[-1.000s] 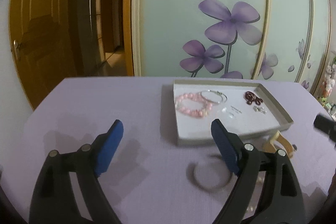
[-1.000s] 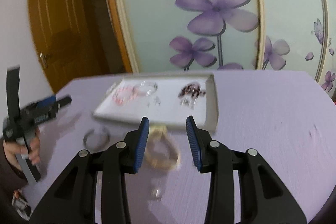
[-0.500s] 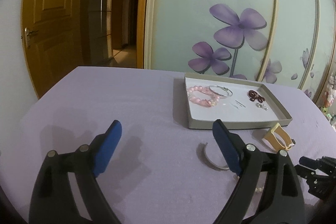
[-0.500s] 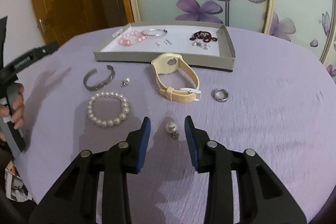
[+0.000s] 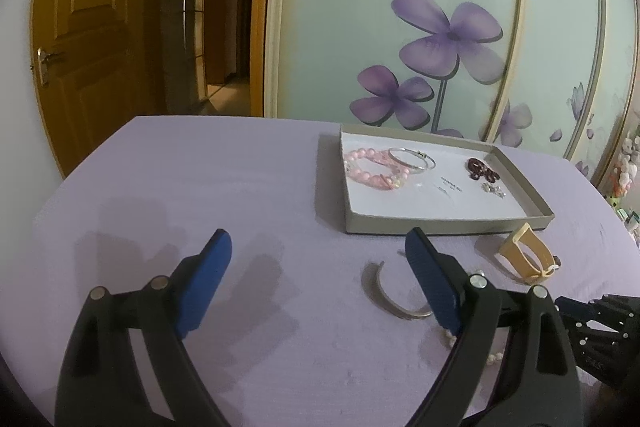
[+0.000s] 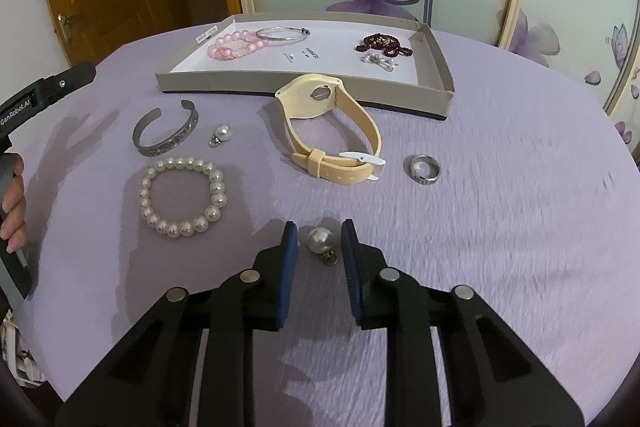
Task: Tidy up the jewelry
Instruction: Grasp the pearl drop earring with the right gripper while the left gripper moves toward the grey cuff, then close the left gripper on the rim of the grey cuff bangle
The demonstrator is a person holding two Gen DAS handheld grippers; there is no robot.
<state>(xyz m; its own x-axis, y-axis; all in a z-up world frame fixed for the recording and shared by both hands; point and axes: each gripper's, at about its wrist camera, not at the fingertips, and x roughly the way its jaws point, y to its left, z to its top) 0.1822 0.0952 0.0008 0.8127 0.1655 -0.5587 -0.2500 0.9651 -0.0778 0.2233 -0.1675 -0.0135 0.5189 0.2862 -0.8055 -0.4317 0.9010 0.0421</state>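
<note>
Silver ring [image 6: 426,169] in right-wrist view only

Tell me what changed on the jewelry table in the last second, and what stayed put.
The right gripper came down over the loose pearl earring, and its jaws have just been closing; the earring sits between them with slim gaps on both sides, not yet gripped. The left gripper kept its jaws wide open with nothing between them. The watch, pearl bracelet, ring and tray lie unmoved.
</note>
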